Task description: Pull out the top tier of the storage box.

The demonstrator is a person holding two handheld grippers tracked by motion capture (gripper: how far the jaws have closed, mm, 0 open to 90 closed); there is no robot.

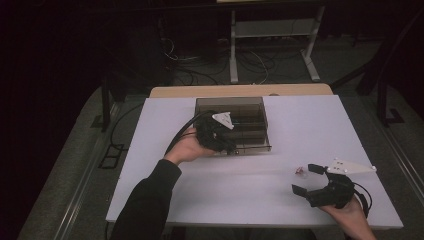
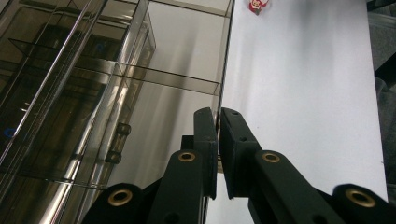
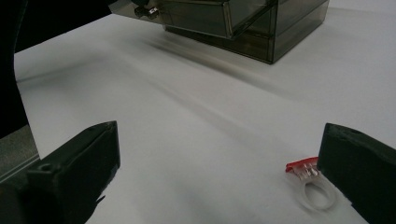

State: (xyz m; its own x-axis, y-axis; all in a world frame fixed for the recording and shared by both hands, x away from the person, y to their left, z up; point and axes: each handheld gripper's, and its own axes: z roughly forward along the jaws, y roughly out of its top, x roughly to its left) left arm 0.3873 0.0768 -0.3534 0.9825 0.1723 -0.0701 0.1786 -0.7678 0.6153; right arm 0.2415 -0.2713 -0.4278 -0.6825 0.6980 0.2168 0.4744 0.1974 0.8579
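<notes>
Smoked clear drawer box [image 1: 248, 107] w/ stacked compartments, upright at far-centre of white surface [image 1: 310, 125]; front drawer edge [image 2: 217, 119] pinched. Small clear plastic ring w/ red top [image 3: 310, 184] lying flat near right front, well apart from box.

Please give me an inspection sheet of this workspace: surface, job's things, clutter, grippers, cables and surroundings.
Surface: white table, bare in front.
Job's things: smoky clear box at the far middle, a drawer pulled out; small ring with a red top near the right edge.
Clutter: nothing seen.
Grippers: left gripper shut on the drawer's thin wall; right gripper open, the ring by one jaw.
Cables: one trails from each gripper; more lie on the floor.
Surroundings: dark room, white stand behind.
</notes>
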